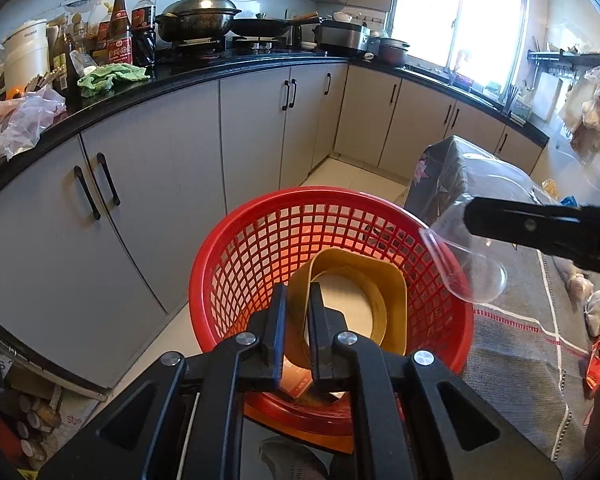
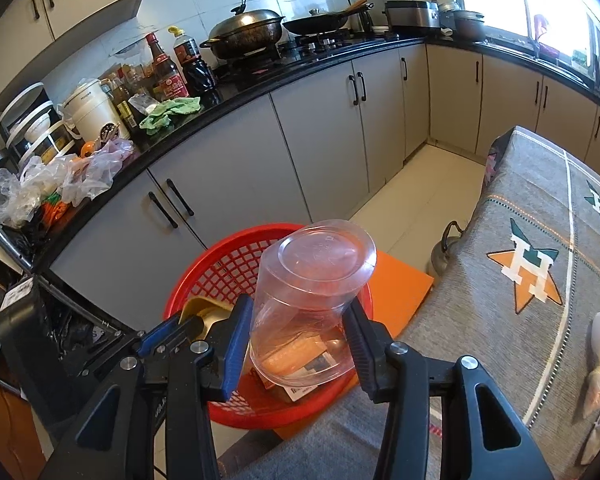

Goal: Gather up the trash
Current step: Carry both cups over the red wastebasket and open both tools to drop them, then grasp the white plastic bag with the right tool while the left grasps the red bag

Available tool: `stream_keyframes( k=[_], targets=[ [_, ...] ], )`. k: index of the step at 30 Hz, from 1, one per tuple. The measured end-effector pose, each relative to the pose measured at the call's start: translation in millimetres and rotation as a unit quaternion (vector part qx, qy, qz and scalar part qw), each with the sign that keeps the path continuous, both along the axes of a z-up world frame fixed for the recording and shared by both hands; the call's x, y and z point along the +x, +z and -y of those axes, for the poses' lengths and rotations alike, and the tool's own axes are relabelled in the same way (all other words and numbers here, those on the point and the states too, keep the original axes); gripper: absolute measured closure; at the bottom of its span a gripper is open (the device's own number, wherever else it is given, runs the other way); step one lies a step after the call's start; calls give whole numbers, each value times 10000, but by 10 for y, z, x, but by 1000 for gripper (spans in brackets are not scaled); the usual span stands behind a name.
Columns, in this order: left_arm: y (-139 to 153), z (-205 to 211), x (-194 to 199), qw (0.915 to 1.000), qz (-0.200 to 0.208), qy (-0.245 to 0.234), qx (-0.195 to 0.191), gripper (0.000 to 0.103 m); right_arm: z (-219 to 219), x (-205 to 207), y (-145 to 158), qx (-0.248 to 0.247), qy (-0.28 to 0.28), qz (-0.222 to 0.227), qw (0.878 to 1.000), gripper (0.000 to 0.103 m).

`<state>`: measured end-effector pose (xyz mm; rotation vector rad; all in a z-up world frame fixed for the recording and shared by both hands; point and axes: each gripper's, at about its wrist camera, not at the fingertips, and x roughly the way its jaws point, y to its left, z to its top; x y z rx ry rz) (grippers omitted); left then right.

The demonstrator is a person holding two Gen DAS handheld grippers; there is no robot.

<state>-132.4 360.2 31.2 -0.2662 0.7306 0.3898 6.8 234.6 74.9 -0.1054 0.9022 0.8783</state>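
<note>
The left gripper [image 1: 298, 320] hangs over the red basket [image 1: 236, 264], its jaws closed almost fully on the wall of a squashed yellow paper cup [image 1: 384, 300]; the thin rim sits pinched between the two pads, and the cup's open mouth faces up with its pale inside showing. The cup is above the basket's hollow, inside the ring of the rim as seen from the left wrist camera; whether it touches the mesh cannot be told.

The right gripper [image 2: 298, 320] stands about half open, and a clear plastic cup [image 2: 312, 300] fills the gap between its fingers; the blue-edged pad [image 2: 236, 344] lies against one side of the cup and the black pad against the other, so the cup is held. It is tilted with its flat bottom turned up and away from the camera and its wide mouth low, towards the gripper. It sits over the near edge of the same basket [image 2: 204, 284]; through its wall some paper scraps show on the basket floor.

In the left wrist view the clear cup [image 1: 468, 264] hangs at the basket's right rim, with the black finger [image 1: 540, 228] of the right gripper reaching in from the right.

The basket stands on the pale tiled floor beside an orange board [image 2: 404, 280]; a table with a grey patterned cloth [image 2: 512, 320] is just to its right, and grey kitchen cabinets [image 1: 148, 184] run behind.
</note>
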Motion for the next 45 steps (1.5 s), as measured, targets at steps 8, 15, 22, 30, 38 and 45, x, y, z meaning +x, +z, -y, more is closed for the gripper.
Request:
stream_keyframes(
  k=[8, 15, 22, 30, 38, 45],
  targets=[
    [31, 2, -25, 9999, 64, 94, 8, 67, -17, 58, -18, 60, -6, -3, 10000, 43],
    [125, 92, -118, 9998, 161, 65, 57, 64, 215, 19, 90, 220, -116, -3, 9997, 43],
    [210, 357, -173, 9995, 267, -158, 45, 60, 625, -148, 201, 313, -366, 97, 9988, 35],
    [273, 844, -119, 9973, 264, -673, 112, 58, 1246, -373, 183, 402, -663, 86, 9970, 35],
    [303, 1446, 32, 9889, 203, -1470, 51, 56, 2211, -500, 181, 656, -1251, 70, 9899, 35],
    [221, 1968, 232, 9609, 56, -2690, -658, 47, 3198, -510, 182, 1023, -2053, -22, 9733, 35]
  ],
)
